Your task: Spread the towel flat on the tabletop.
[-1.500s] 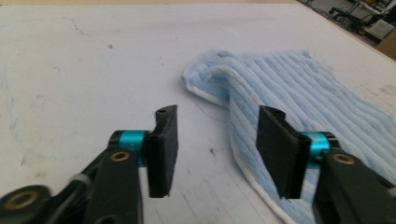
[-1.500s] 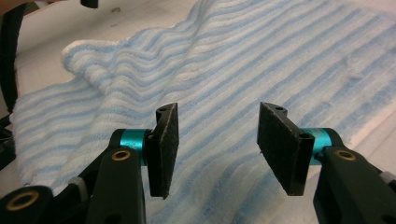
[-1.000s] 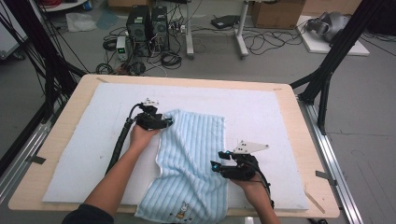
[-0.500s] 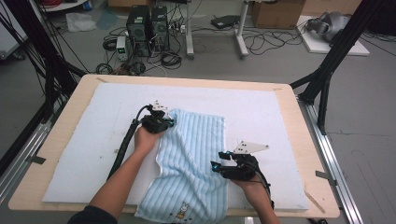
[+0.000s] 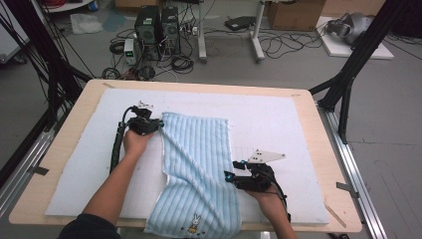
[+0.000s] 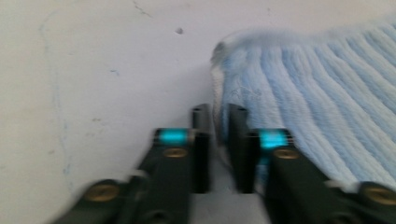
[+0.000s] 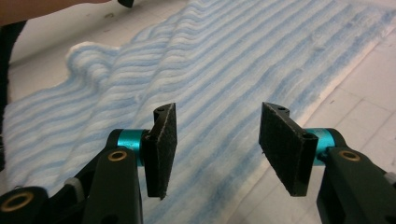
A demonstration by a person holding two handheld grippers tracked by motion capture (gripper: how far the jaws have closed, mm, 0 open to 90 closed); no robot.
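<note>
A light blue striped towel [image 5: 199, 164] lies lengthwise on the white mat [image 5: 278, 119], and its near end with a small rabbit picture hangs over the table's front edge. My left gripper [image 5: 157, 124] is at the towel's far left corner. In the left gripper view the left gripper [image 6: 218, 112] has the towel [image 6: 303, 84] edge pinched between its narrow jaws, which have just been opening. My right gripper [image 5: 230, 177] hovers at the towel's right edge. In the right gripper view the right gripper [image 7: 217, 116] is open above the towel [image 7: 233, 60], with nothing between its pads.
The wooden table [image 5: 326, 164] carries the mat, with bare mat to the left and right of the towel. A forearm [image 7: 37, 9] crosses the top left of the right gripper view. Computers, cables and black frame legs stand on the floor beyond the table.
My left gripper has moved left along the mat, dragging the towel's far left corner with it. A slanted fold now runs down from that corner. The right gripper has stayed put.
</note>
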